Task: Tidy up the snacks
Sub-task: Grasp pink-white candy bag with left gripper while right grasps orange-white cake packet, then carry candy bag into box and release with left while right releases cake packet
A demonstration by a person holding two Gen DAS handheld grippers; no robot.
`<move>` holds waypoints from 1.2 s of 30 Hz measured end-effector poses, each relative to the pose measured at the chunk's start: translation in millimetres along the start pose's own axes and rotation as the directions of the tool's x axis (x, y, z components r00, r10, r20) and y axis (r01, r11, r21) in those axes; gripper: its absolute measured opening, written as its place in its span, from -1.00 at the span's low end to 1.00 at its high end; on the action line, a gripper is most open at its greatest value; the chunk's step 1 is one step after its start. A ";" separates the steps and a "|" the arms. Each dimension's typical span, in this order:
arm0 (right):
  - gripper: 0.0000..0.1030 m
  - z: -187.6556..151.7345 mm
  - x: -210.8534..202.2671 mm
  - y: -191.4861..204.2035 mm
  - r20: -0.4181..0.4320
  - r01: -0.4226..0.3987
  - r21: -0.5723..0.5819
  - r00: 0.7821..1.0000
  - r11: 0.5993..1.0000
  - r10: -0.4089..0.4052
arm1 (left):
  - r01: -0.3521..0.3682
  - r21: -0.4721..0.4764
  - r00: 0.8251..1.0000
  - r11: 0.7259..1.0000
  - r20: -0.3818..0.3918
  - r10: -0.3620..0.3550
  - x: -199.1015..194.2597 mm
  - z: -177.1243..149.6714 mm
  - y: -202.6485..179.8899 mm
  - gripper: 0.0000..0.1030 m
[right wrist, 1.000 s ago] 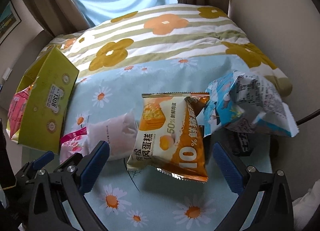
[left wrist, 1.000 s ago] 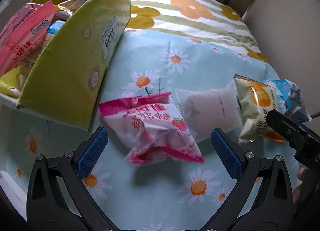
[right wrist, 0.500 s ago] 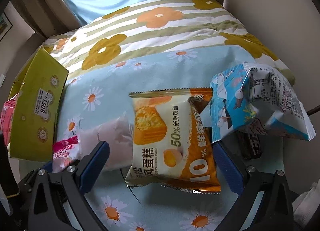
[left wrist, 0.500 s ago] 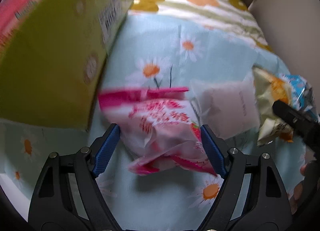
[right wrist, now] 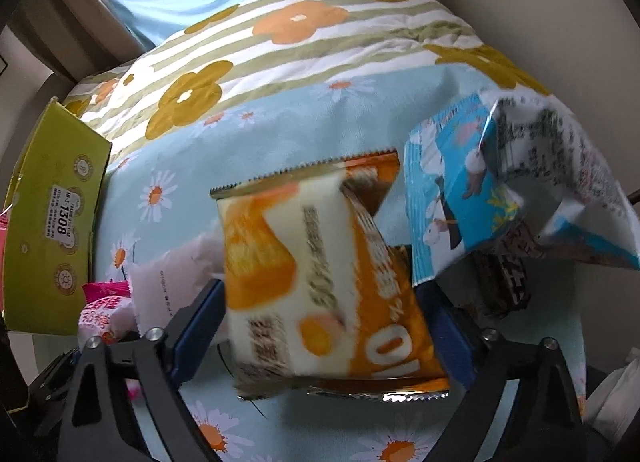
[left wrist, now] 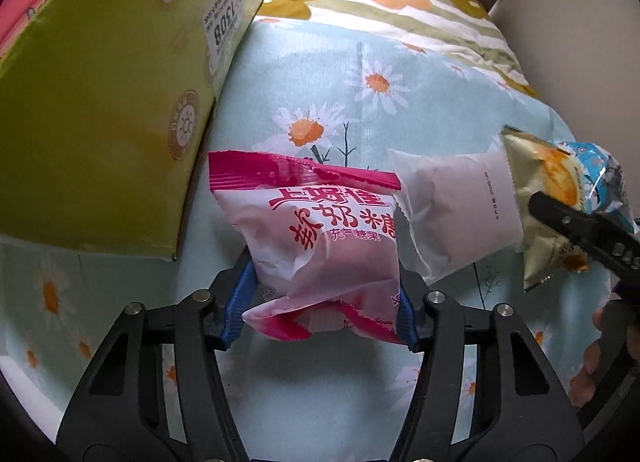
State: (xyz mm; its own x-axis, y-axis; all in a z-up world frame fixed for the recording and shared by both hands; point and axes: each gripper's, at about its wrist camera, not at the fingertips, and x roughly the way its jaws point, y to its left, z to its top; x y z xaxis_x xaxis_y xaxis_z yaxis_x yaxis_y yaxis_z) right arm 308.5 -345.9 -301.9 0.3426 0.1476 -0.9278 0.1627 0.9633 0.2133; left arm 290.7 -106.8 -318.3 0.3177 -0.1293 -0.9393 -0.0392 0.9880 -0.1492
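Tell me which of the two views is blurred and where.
Left wrist view: sharp, the print on the pink snack packet readable. Right wrist view: motion blur smears the orange cake packet and blue packet; the green box label stays legible.

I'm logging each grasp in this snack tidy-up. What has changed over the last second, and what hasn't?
The left gripper came down and its jaws have just been closing, now squeezing the pink-and-white candy packet. The right gripper lowered around the orange-and-cream cake packet, jaws just closing in. The frosted white pouch, blue crinkled packet and yellow-green cardboard box stayed put.
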 end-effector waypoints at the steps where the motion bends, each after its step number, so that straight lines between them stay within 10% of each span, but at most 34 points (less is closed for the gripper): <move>1: 0.76 -0.9 0.6 -0.8 -0.002 -0.004 0.004 1.000 1.000 0.004 | 0.004 0.001 1.000 1.000 0.001 -0.004 -1.4 -0.8 0.5 0.04; 10: 0.31 -6.5 -9.1 3.9 0.028 -0.017 -0.031 0.999 0.999 0.018 | 0.015 0.012 1.000 1.000 0.012 -0.015 -13.0 -8.5 -0.9 0.01; 23: 0.27 -23.8 -46.2 6.1 0.080 -0.080 -0.046 0.993 0.996 0.083 | 0.033 0.030 0.994 0.999 0.107 -0.036 -61.1 -16.6 -8.2 0.01; 36: 0.27 -29.9 -127.4 27.8 0.203 -0.124 -0.145 0.967 0.982 0.152 | 0.093 0.037 0.946 0.995 0.310 -0.100 -164.4 -7.0 -2.2 0.01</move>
State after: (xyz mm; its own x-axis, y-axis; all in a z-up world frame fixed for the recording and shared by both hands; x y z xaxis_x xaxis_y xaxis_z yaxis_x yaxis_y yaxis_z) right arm 241.7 -331.2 -186.9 0.5437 0.2439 -0.8031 -0.0171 0.9599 0.2799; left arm 231.9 -88.4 -165.7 0.5979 -0.1949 -0.7775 0.0258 0.9742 -0.2244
